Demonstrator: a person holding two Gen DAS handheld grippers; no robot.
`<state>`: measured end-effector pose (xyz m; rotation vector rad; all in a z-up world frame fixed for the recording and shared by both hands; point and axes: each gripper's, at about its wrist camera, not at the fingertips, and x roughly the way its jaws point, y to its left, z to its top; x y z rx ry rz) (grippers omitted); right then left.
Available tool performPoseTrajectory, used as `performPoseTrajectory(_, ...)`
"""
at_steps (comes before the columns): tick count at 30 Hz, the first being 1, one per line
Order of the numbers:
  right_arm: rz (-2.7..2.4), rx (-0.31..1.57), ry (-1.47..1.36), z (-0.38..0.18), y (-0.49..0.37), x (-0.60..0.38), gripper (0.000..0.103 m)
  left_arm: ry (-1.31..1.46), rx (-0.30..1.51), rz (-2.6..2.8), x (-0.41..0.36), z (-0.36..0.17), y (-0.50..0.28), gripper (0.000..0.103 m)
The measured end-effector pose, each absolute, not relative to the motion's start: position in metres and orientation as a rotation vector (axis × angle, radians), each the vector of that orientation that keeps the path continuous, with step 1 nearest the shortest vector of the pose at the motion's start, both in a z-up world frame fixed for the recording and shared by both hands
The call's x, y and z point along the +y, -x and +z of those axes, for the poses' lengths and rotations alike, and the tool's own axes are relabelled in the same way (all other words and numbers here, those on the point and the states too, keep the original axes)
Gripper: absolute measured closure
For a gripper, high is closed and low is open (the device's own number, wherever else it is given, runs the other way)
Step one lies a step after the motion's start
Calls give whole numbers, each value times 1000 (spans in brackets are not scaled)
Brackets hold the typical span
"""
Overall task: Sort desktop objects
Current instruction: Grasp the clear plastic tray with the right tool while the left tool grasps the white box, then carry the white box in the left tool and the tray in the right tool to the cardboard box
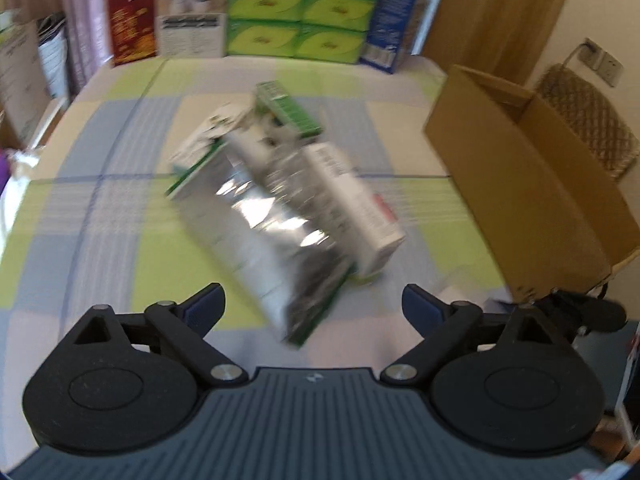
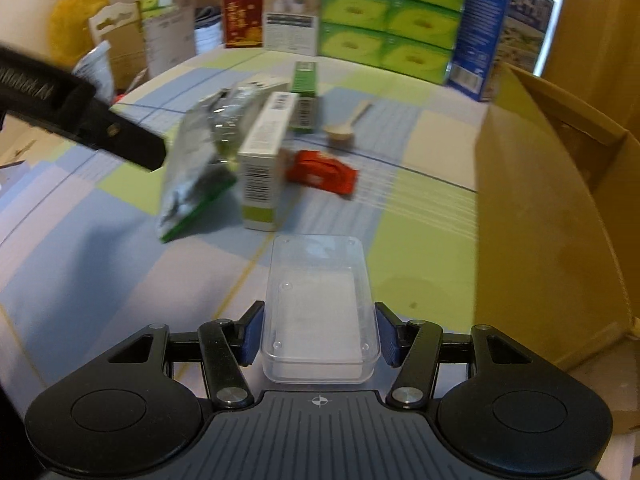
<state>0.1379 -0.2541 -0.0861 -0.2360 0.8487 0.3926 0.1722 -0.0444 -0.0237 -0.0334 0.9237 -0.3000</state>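
Observation:
A heap of objects lies on the checked tablecloth (image 1: pixel 100 208). It holds a silver foil bag (image 1: pixel 272 232) (image 2: pixel 196 168), a white carton (image 1: pixel 360 200) (image 2: pixel 264 152) and a green box (image 1: pixel 288 108) (image 2: pixel 304 92). My left gripper (image 1: pixel 314 308) is open just short of the foil bag, holding nothing. My right gripper (image 2: pixel 320 332) is shut on a clear plastic box (image 2: pixel 320 304), with a blue pad against each long side. Beyond it lie an orange packet (image 2: pixel 320 174) and a wooden spoon (image 2: pixel 344 128).
An open cardboard box (image 1: pixel 520 184) (image 2: pixel 540 208) stands at the table's right edge. Green tissue packs (image 1: pixel 300 12) (image 2: pixel 388 20), a blue box (image 2: pixel 480 28) and red and white cartons line the far edge. The left tool's black body (image 2: pixel 100 128) reaches in from the left.

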Motion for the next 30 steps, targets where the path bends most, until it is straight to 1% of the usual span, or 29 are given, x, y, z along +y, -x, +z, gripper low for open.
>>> performPoseTrajectory(1,385,846,233,-86,-139,-255,49,24,916,-314,-52,-24,-176,12)
performPoseTrajectory(3,376,840,228,-85,-139,-259,49,20,910,-338,-66,-27,-185,19)
performPoseTrajectory(5,374,837,224,-85,-138,-261,49,20,899,-355,-79,-29,-193,29)
performPoseTrajectory(6,374,836,224,-84,-138,-261,49,12,890,-358,-85,-30,-196,32)
performPoseTrajectory(8,375,837,226,-85,-137,-262,49,-9,875,-361,-96,-33,-202,44)
performPoseTrajectory(10,375,842,224,-88,-136,-263,49,-28,880,-362,-105,-38,-207,50)
performPoseTrajectory(11,374,844,223,-89,-136,-262,49,-42,889,-358,-108,-41,-210,58)
performPoseTrajectory(12,373,845,218,-89,-135,-263,49,-54,899,-351,-111,-44,-213,63)
performPoseTrajectory(13,372,847,213,-90,-134,-263,49,-61,907,-346,-114,-47,-216,70)
performPoseTrajectory(16,372,854,204,-91,-130,-263,49,-78,902,-335,-118,-51,-217,72)
performPoseTrajectory(20,363,862,197,-91,-118,-264,49,-115,904,-336,-124,-49,-202,78)
performPoseTrajectory(23,359,872,193,-90,-103,-268,49,-132,910,-347,-125,-46,-180,82)
performPoseTrajectory(30,339,885,159,-80,-66,-280,49,-155,916,-380,-118,-37,-112,83)
